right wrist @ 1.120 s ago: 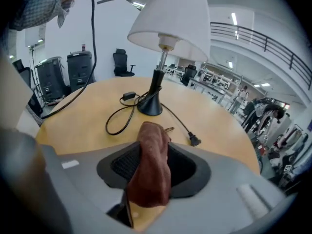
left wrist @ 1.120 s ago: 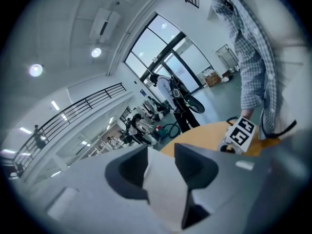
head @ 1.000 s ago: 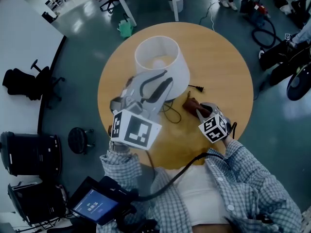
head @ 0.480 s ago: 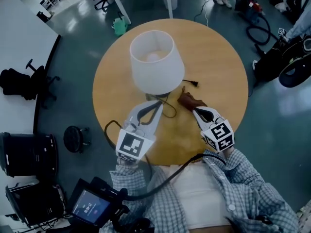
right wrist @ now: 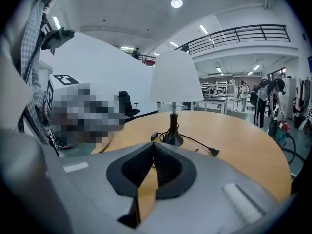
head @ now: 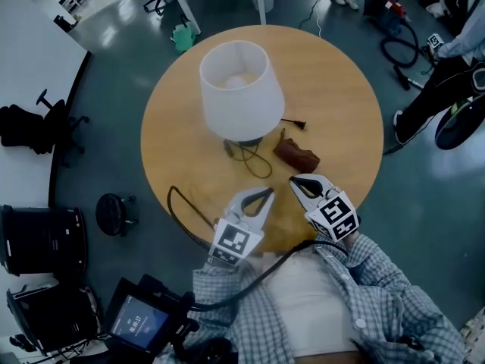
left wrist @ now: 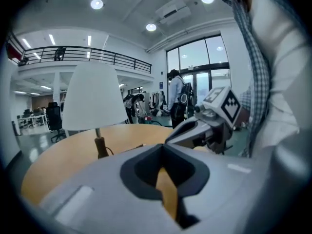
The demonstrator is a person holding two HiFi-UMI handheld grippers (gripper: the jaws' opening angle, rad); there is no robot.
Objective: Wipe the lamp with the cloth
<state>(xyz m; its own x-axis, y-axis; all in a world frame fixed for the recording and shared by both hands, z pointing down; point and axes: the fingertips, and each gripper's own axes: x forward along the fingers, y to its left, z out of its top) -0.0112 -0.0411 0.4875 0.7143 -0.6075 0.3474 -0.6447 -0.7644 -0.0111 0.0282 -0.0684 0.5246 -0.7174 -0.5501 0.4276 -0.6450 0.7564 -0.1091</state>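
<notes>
Standing at the centre of the round light-wood table (head: pixel 341 89) is the white-shaded lamp (head: pixel 241 101). Its shade is open at the top, and a pale bulb (head: pixel 239 82) shows inside it. The crumpled brown cloth (head: pixel 296 155) lies on the table just right of the lamp's foot, apart from both grippers.

The left gripper (head: pixel 267 193) and the right gripper (head: pixel 295 182) hang side by side over the table's near edge, tips toward the lamp. Each has its jaws pressed together with nothing between them.

Only the head view shows the cloth and the bulb. The right gripper view gives the lamp's dark stem and round foot (right wrist: pixel 172 138) from the side, largely covered by the shade from above, with the black cord (right wrist: pixel 195 143) running to its plug (right wrist: pixel 213 151). The left gripper view shows the right gripper's marker cube (left wrist: pixel 222 104) close alongside.
</notes>
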